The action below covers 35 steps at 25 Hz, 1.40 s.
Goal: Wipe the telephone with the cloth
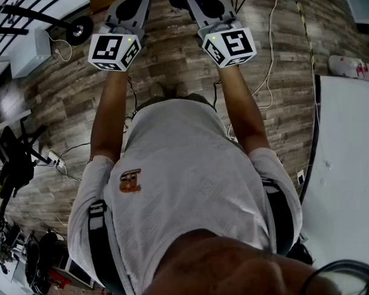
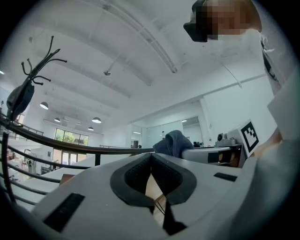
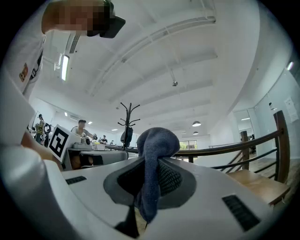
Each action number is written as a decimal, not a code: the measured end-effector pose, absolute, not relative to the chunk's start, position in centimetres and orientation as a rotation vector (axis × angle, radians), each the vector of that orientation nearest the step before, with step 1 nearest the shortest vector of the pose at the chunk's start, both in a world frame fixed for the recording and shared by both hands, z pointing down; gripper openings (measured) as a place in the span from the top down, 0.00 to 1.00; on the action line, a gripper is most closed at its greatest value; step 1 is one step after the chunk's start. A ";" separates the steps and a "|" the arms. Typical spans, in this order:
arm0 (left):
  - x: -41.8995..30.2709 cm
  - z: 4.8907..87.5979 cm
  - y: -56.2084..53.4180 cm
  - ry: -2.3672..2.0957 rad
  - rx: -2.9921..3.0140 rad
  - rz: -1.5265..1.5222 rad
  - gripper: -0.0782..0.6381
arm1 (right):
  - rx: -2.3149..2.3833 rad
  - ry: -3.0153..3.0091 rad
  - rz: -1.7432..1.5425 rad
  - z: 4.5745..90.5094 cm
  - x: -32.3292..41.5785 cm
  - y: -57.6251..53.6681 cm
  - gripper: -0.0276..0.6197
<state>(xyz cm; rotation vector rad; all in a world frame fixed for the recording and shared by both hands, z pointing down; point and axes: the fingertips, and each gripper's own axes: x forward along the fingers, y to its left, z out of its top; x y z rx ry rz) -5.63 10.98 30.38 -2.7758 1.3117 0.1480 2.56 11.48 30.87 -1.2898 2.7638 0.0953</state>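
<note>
The jaws of the right gripper (image 3: 151, 164) were clamped on the cloth (image 3: 157, 145). It was a dark blue piece, bunched into a rounded hump above the pads with a tail hanging down between them, at the lower middle of the right gripper view. It looked soft, light and limp, and likely to fold and drag rather than slide. A pinch on a gathered fold therefore seemed a sound hold, provided a loose part stayed free to do the wiping. The jaws of the left gripper (image 2: 151, 161) were closed against each other with nothing between them. The telephone showed in no view, so its handling could not be judged, and no container was in sight either. In the head view both grippers sat at the top of the frame, above the wooden floor (image 1: 44, 118). A white worktop (image 1: 351, 168) ran along the right side.
</note>
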 end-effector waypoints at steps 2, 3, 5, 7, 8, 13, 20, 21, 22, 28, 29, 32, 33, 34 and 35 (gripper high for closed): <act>-5.6 30.1 11.0 1.313 -2.775 0.148 0.87 | -1.291 2.766 0.092 30.6 2.5 11.5 0.85; -5.6 29.9 11.0 1.314 -2.774 0.147 0.87 | -1.291 2.767 0.090 30.6 2.5 11.5 0.85; -5.4 29.9 10.9 1.317 -2.774 0.144 0.87 | -1.285 2.771 0.084 30.5 2.7 11.5 0.85; -5.1 29.9 10.8 1.322 -2.774 0.141 0.87 | -1.273 2.770 0.071 30.4 3.0 11.5 0.85; -4.9 29.9 10.6 1.327 -2.773 0.139 0.87 | -1.267 2.770 0.067 30.4 3.3 11.4 0.85; -3.5 30.5 9.4 1.367 -2.760 0.113 0.87 | -1.244 2.793 0.058 30.5 4.8 10.1 0.85; -0.9 31.6 7.7 1.419 -2.734 0.055 0.87 | -1.204 2.813 0.035 31.4 7.7 8.4 0.85; -0.6 31.8 7.6 1.425 -2.732 0.048 0.87 | -1.204 2.814 0.032 31.6 8.1 8.2 0.85; -0.4 32.0 7.5 1.431 -2.731 0.043 0.87 | -1.206 2.814 0.026 31.7 8.6 7.9 0.85; 0.1 32.2 5.4 1.458 -2.727 0.022 0.86 | -1.219 2.808 0.003 32.0 10.2 5.2 0.85; -0.1 32.2 4.9 1.459 -2.723 0.021 0.87 | -1.222 2.807 0.006 31.9 10.2 4.7 0.85; -0.6 32.2 3.2 1.465 -2.715 0.023 0.86 | -1.230 2.808 0.016 32.0 10.0 3.0 0.85; -0.8 32.3 2.6 1.466 -2.715 0.025 0.87 | -1.233 2.810 0.018 32.1 9.9 2.4 0.85; -0.9 32.5 1.8 1.465 -2.716 0.026 0.87 | -1.237 2.812 0.020 32.3 9.8 1.7 0.85; -1.1 32.7 0.9 1.464 -2.718 0.027 0.87 | -1.241 2.814 0.021 32.4 9.6 0.9 0.85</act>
